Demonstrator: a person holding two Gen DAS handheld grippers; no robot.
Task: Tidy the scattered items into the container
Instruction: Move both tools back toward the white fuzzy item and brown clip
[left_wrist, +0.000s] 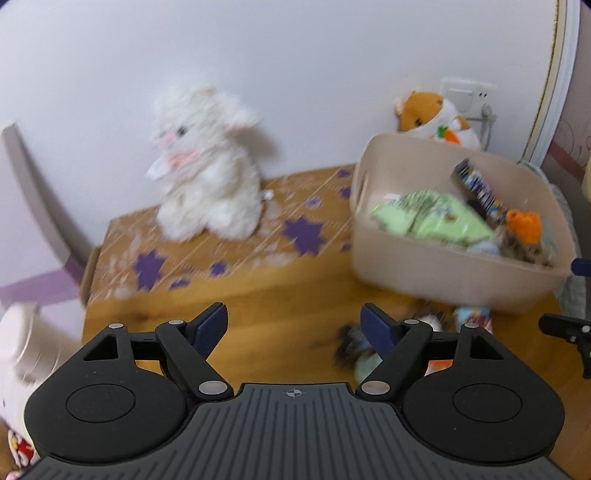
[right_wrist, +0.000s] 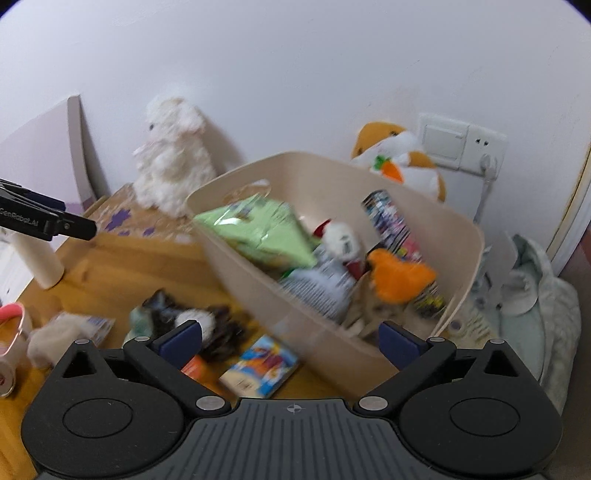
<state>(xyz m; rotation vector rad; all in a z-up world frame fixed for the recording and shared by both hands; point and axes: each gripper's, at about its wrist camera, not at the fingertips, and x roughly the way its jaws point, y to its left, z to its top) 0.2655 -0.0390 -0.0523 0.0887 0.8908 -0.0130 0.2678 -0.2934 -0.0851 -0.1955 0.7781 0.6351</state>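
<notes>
Two grippers hang over a wooden table, both with fingers spread wide and nothing between them. The left gripper is above bare wood. The right gripper sits at the near wall of the beige bin.

The bin already holds a green packet, an orange plush, a small white toy, a dark patterned box leaning on the far wall, and a grey printed pack. Loose on the table just left of the bin lie a dark furry toy, a colourful card pack and a pale fluffy toy; the frames are blurred, so finer detail is unclear.

Behind them a white plush rabbit sits on a patterned box against the wall. An orange hamster plush is behind the bin, by a wall socket. A pale cloth lies right of the bin.
</notes>
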